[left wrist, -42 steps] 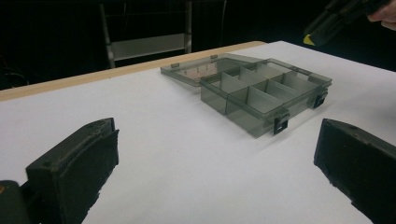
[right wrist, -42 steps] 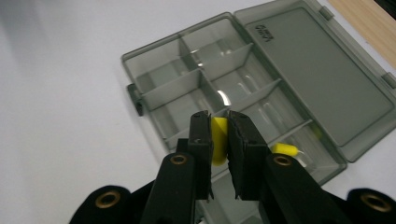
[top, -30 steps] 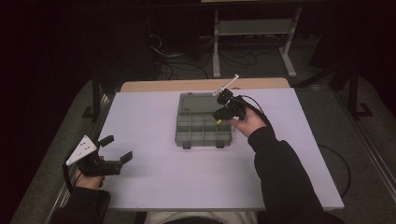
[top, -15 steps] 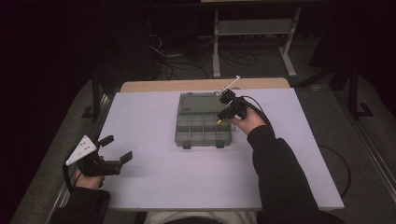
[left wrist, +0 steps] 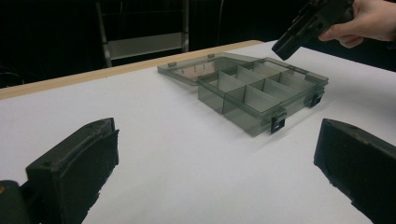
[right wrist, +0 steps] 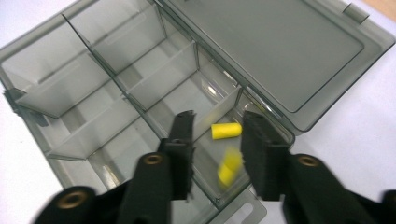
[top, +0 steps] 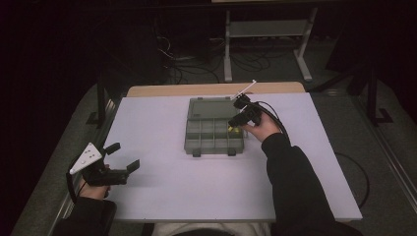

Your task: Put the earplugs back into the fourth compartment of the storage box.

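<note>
A smoky clear compartment box (top: pixel 186 140) sits mid-table with its lid (top: pixel 214 108) laid flat on the far side. My right gripper (top: pixel 235 123) hovers over the box's right-hand far compartment, jaws open. In the right gripper view (right wrist: pixel 217 119) one yellow foam plug (right wrist: pixel 226 130) lies in that compartment, and a second yellow plug (right wrist: pixel 229 165) shows blurred below the jaws, touching neither. A yellow speck (top: pixel 231 129) marks them in the high view. My left gripper (top: pixel 124 157) rests open at the table's front left, and its own view (left wrist: pixel 217 130) looks toward the box (left wrist: pixel 243 116) and the right gripper (left wrist: pixel 303 28).
The white tabletop (top: pixel 196 196) has a wooden strip (top: pixel 196 89) along its far edge. Beyond it, on a dark floor, stand a metal stand (top: pixel 268 29) and cables. The box's other compartments (right wrist: pixel 116 37) hold nothing I can see.
The right gripper has stayed over the box's right side, shifting only slightly. The left gripper has not moved.
</note>
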Demonstrator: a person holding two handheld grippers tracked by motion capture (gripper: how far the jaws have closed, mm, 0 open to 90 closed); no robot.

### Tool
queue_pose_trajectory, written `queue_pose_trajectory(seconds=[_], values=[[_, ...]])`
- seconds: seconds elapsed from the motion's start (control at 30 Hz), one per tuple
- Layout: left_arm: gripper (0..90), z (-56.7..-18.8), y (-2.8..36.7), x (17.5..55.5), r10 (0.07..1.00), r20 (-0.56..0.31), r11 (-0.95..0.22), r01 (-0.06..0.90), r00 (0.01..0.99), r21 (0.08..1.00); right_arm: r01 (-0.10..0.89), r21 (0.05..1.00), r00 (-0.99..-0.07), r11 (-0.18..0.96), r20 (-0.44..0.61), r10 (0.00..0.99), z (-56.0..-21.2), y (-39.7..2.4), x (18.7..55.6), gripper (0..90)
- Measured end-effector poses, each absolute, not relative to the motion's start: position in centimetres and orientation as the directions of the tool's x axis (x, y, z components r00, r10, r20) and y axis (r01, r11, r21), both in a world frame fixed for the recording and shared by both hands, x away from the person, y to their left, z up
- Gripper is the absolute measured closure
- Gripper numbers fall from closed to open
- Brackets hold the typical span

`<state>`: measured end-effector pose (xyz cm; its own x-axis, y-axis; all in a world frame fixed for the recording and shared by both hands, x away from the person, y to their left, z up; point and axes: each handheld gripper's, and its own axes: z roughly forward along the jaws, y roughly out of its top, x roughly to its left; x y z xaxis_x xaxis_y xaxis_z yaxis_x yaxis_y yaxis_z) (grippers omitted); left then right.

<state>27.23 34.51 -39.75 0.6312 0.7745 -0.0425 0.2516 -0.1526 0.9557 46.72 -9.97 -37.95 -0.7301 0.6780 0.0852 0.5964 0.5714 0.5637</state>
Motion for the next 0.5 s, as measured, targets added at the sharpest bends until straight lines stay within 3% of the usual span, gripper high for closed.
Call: queue_pose_trajectory(seconds=[0.33, 0.5], values=[[0.0, -39.8, 34.5, 27.2, 0.775, -0.041, -0.157, 0.254, 0.631, 0.954, 0.593, 0.63, -0.708, 0.502, 0.111, 0.697, -36.8, -11.7, 45.4, 13.2], [0.0, -39.8, 34.5, 27.2, 0.776, -0.042, -0.155, 0.254, 0.63, 0.955, 0.571, 0.667, -0.712, 0.479, 0.113, 0.693, -36.5, -12.3, 44.5, 4.3]])
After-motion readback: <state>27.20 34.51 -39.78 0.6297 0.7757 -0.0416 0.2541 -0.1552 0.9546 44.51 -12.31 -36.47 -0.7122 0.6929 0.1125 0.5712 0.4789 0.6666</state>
